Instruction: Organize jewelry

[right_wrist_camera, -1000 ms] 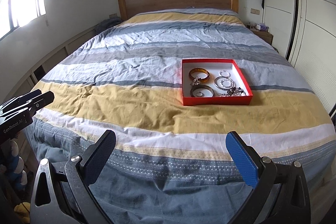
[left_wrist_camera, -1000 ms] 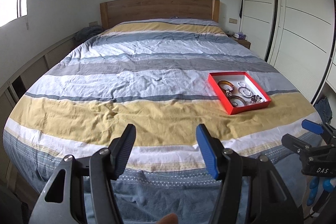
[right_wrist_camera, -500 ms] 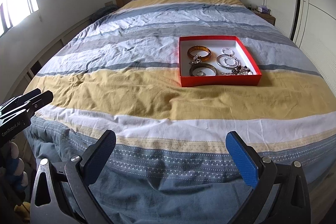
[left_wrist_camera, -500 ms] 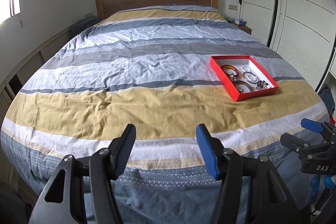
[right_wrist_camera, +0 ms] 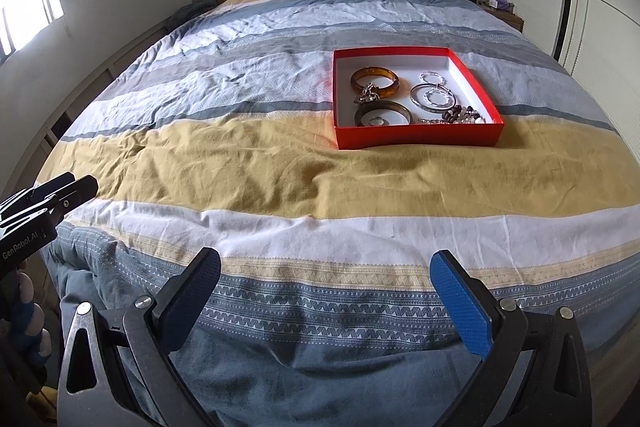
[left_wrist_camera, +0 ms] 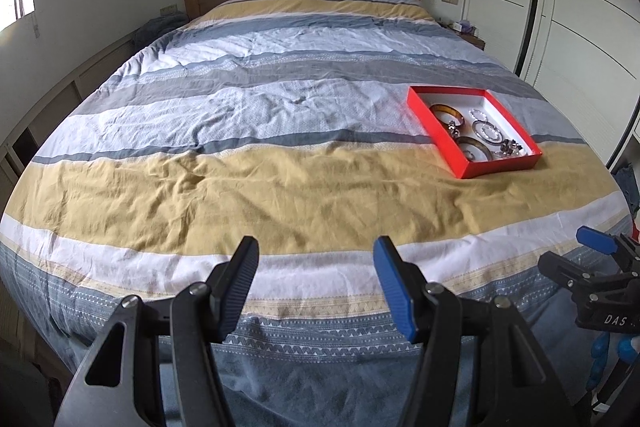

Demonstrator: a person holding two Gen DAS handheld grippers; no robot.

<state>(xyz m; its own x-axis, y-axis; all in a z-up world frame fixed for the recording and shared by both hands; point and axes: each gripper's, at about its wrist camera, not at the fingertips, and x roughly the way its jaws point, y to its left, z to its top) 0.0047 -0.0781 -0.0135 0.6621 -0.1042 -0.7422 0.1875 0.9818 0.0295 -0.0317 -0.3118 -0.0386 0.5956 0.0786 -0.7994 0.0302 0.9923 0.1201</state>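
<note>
A red box point(right_wrist_camera: 418, 137) is sitting on the bed point(right_wrist_camera: 280, 179), on the yellow stripe, well ahead of both grippers. In it are lying an amber bangle point(right_wrist_camera: 375, 81), a dark bangle point(right_wrist_camera: 383, 113), silver hoops point(right_wrist_camera: 434, 97) and a bead tangle point(right_wrist_camera: 460, 115) (pieces overlapping, hard to separate). The bangles are looking stiff, light and slick, so pinching across one rim seems best; the tangle would likely drape and snag. The left gripper point(left_wrist_camera: 314, 281) and right gripper point(right_wrist_camera: 326, 293) are both hanging empty, jaws spread, over the bed's foot.
</note>
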